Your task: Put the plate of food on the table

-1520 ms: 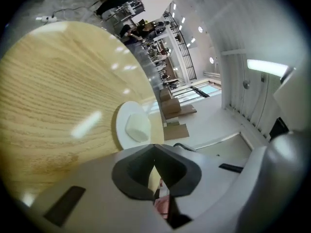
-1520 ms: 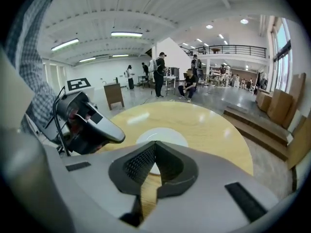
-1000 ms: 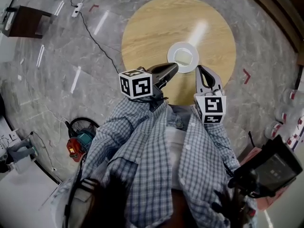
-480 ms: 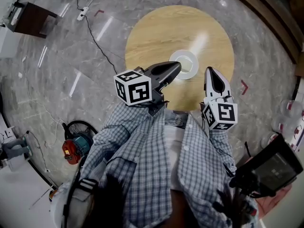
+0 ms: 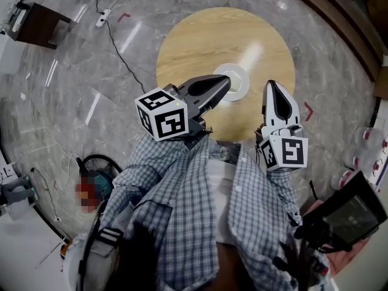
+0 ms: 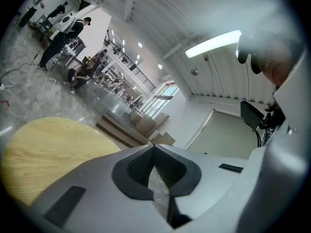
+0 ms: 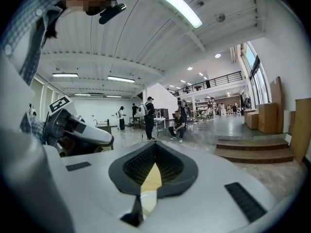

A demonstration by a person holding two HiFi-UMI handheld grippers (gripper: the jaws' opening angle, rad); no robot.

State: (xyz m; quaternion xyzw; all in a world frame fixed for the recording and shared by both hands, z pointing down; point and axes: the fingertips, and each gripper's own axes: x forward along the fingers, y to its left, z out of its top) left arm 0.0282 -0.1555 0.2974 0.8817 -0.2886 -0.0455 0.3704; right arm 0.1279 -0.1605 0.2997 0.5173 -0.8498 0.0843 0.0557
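My grey left tool (image 5: 225, 82) and grey right tool (image 5: 271, 85), both pressed together on nothing, hover over the round light-wood table (image 5: 206, 35), where the round white plate of food (image 5: 244, 88) sits near the middle.

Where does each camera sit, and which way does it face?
Head view: on head, steeply down at table, plate; left gripper, right gripper, shirt show.
Left gripper view: on it, along shut jaws, over table.
Right gripper view: on it, along shut jaws; left gripper at left.
Head and left gripper views share the table.
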